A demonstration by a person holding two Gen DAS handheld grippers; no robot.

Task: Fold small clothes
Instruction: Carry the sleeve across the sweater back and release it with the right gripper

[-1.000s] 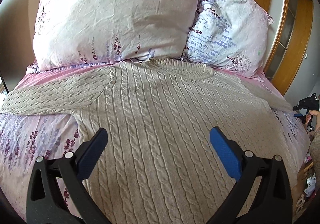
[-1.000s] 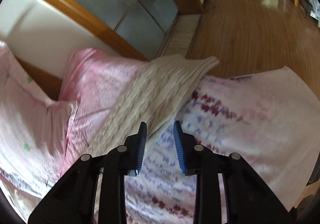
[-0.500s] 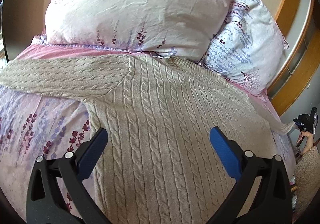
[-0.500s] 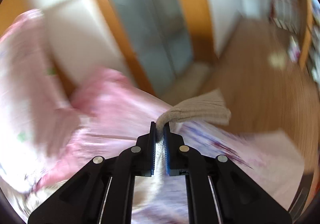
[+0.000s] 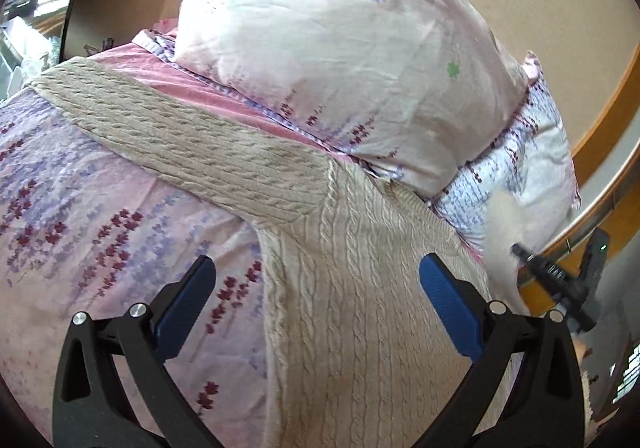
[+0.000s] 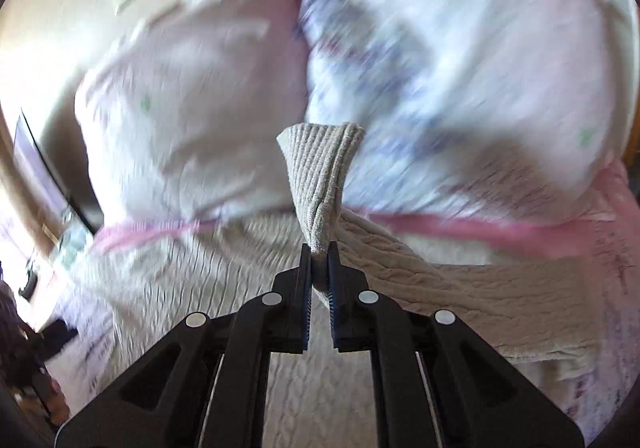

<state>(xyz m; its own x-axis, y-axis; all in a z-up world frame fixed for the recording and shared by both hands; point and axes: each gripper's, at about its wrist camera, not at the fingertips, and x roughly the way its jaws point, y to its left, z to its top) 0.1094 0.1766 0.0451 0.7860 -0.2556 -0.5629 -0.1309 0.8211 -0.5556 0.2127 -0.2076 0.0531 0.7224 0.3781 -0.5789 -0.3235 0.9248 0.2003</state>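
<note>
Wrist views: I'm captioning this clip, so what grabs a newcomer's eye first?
The right gripper, low in its view, shut on the ribbed sleeve cuff of a beige cable-knit sweater. The sweater lies across the floral bed, below two pillows, with the left gripper open over it.

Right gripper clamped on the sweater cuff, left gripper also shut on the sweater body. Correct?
Half right. The right gripper is clamped on the ribbed cuff of the beige cable-knit sweater, as the right wrist view shows. The left gripper is not shut: in the left wrist view its blue pads stand wide apart above the sweater body, holding nothing.
</note>
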